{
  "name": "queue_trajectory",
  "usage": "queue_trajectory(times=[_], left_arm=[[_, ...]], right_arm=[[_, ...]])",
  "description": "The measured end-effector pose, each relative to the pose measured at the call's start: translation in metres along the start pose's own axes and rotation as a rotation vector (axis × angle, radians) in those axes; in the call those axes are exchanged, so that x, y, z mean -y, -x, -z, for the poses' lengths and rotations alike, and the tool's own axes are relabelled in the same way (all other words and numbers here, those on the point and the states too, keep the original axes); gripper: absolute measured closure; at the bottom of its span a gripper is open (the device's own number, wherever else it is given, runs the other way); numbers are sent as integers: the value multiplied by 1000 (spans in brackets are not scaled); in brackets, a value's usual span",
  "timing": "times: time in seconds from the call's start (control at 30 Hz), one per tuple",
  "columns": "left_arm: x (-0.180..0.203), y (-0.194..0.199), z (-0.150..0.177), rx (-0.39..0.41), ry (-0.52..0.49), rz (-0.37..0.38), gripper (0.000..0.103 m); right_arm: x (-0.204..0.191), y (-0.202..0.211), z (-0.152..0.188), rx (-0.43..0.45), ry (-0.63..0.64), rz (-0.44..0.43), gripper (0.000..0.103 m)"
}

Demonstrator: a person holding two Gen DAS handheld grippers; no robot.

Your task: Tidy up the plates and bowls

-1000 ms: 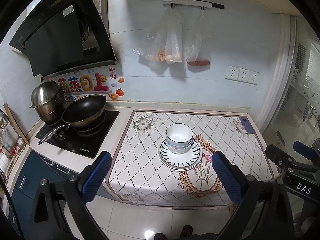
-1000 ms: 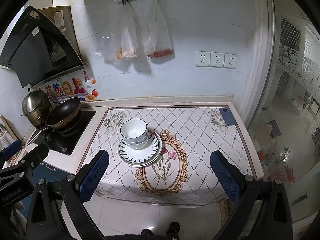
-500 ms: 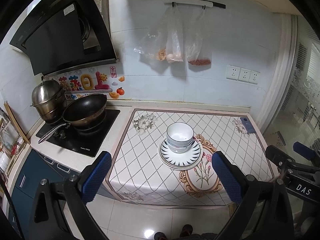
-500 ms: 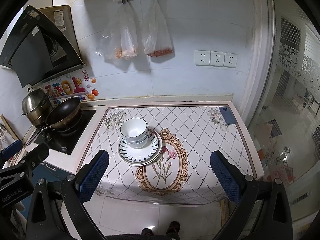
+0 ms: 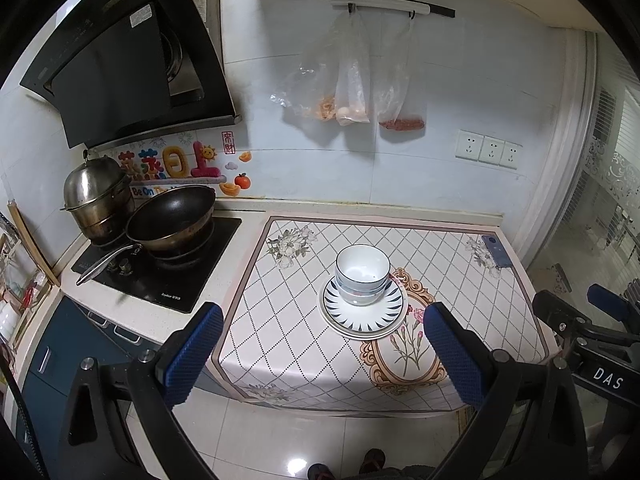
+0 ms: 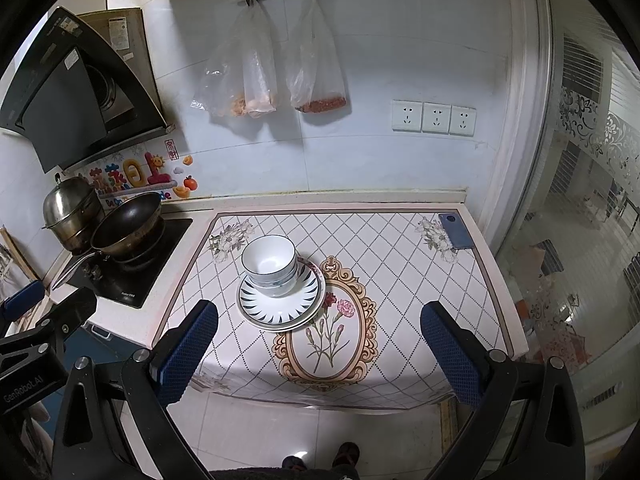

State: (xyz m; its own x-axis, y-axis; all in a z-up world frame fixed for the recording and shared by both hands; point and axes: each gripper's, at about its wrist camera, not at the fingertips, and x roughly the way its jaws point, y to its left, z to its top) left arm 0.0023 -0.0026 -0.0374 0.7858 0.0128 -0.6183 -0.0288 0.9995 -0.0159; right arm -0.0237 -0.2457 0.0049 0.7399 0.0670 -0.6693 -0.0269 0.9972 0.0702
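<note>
On the tablecloth (image 5: 280, 332), stacked bowls (image 5: 362, 274) sit on stacked plates (image 5: 363, 312). The left gripper (image 5: 320, 344) and right gripper (image 6: 320, 344) hang spread wide, holding nothing.

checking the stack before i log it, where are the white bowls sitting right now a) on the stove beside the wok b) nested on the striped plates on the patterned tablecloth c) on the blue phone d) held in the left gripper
b: the white bowls sit nested on the striped plates in the middle of the patterned tablecloth, while the left gripper and right gripper are both open and empty.
</note>
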Motion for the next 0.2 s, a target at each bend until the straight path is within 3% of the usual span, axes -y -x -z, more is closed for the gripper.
queue_trajectory(times=[0.2], left_arm=[[1,-1,0,7,-8,-4,0]], right_arm=[[-2,-2,1,-1,-2,0,0]])
